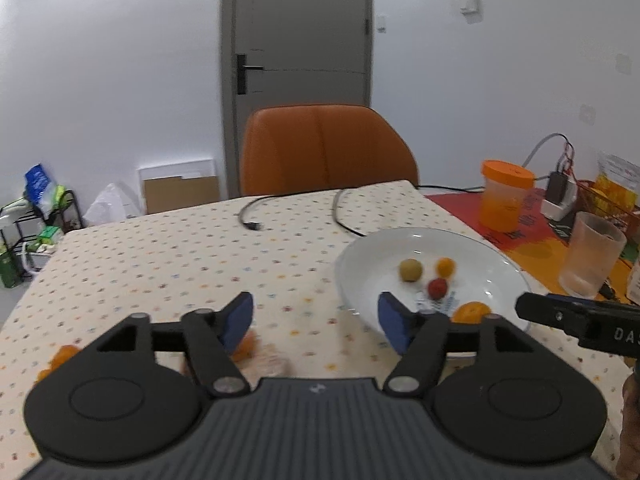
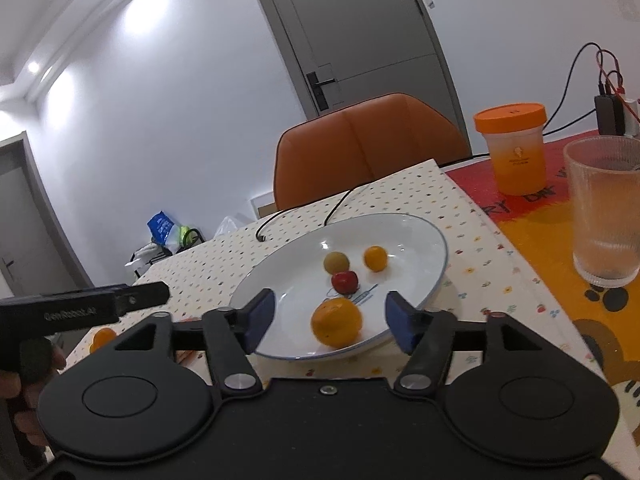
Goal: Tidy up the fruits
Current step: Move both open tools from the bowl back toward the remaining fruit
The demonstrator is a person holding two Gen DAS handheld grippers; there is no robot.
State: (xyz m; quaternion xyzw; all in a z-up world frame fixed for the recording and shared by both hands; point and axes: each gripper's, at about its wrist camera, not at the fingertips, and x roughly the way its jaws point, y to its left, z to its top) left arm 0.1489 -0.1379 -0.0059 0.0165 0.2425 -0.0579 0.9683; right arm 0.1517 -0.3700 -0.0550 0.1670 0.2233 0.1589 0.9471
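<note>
White plate holds 4 fruits; both tools spread, empty; left tool hides table fruit.

Both grippers, left gripper and right gripper, are matte black with blue pads, silver pivot screws, round side discs and a ribbed body behind the jaws.

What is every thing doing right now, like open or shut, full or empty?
Left gripper: open, holding nothing.
Right gripper: open, holding nothing.
White round plate: holds four fruits.
Large orange fruit: lying on the plate, free.
Small red fruit: on the plate.
Orange-lidded plastic jar: lid on.
Ribbed clear glass: upright; contents unclear.
Grey door: shut.
Loose orange fruit on the dotted tablecloth: not yet on the plate.
</note>
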